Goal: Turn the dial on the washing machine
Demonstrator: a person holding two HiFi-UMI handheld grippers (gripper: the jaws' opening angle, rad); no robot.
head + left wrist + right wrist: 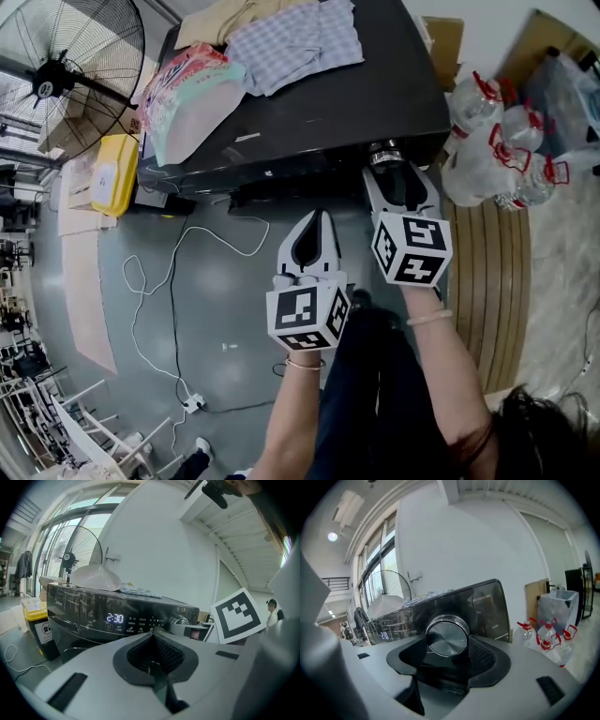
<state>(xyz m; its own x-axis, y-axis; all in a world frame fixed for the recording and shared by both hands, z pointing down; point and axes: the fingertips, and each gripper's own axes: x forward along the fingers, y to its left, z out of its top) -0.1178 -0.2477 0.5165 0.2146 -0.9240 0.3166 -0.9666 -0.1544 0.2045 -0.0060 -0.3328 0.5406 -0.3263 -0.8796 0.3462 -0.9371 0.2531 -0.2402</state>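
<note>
Right gripper view shows textured pads (480, 654) clamping round brushed-metal dial (446, 637).

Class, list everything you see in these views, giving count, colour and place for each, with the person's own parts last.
black glossy washing machine: one, black, top centre.
round silver metal dial: one, silver, machine's front panel.
blue-and-white checked cloth: one, on the machine's top.
pink-and-white plastic bag: one, machine's top, left edge.
black wire-cage fan: one, upper left.
yellow plastic bin: one, left of the machine.
clear water bottles with red caps: several, right of the machine.
white cable: one, on the grey floor.
left gripper: one, grey, shut, empty, short of the machine.
right gripper: one, grey, closed on the dial.
</note>
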